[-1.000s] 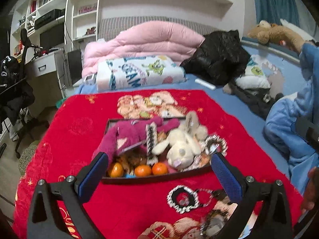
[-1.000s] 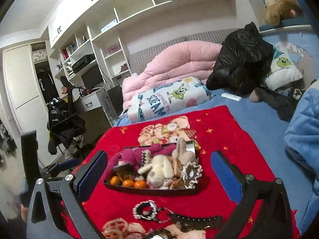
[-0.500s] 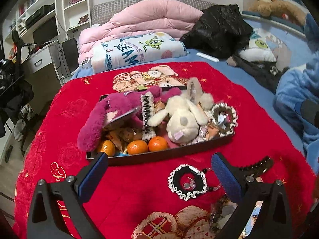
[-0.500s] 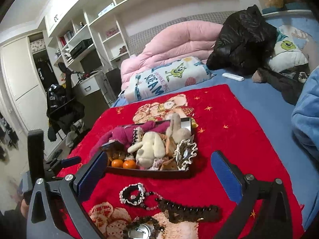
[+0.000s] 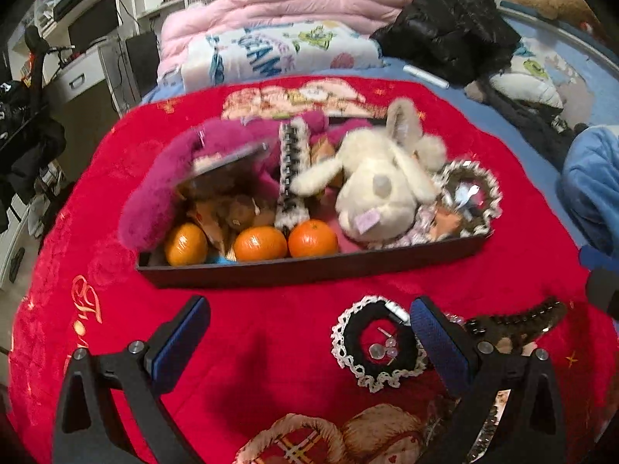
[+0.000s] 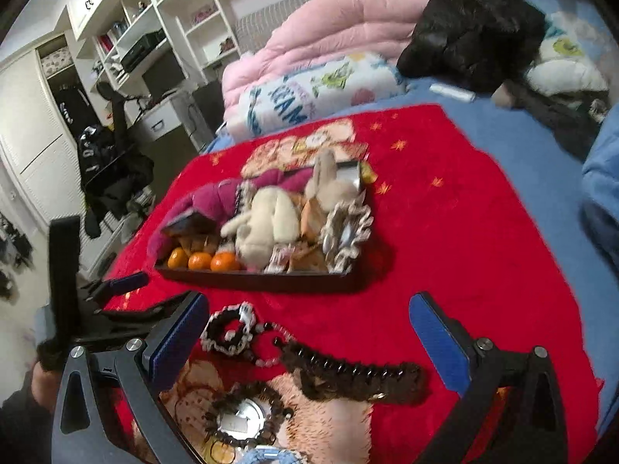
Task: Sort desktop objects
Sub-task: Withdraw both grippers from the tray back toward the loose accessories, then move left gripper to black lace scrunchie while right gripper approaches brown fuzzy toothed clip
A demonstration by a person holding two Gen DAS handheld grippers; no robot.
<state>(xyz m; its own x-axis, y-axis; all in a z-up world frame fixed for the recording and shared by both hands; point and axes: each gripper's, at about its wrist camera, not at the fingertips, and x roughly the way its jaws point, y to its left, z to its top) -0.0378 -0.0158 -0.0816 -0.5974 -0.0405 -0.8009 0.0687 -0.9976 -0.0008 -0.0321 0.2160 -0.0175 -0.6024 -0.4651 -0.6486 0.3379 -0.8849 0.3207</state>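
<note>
Above the red blanket (image 5: 271,309), both tools are hovering with fingers spread apart and holding nothing: left tool (image 5: 309,332) beside the lace scrunchie (image 5: 377,348), right tool (image 6: 309,332) over the dark hair clip (image 6: 356,377), near the tray's (image 5: 309,266) front wall.

Both wrist views look down close over the tray (image 5: 309,266), right from farther right.

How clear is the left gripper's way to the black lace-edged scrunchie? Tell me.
Probably clear. The left gripper is open and empty, and the scrunchie lies flat on the red blanket right by its right finger, nothing on top. It sits off-centre, so shift right first.
</note>
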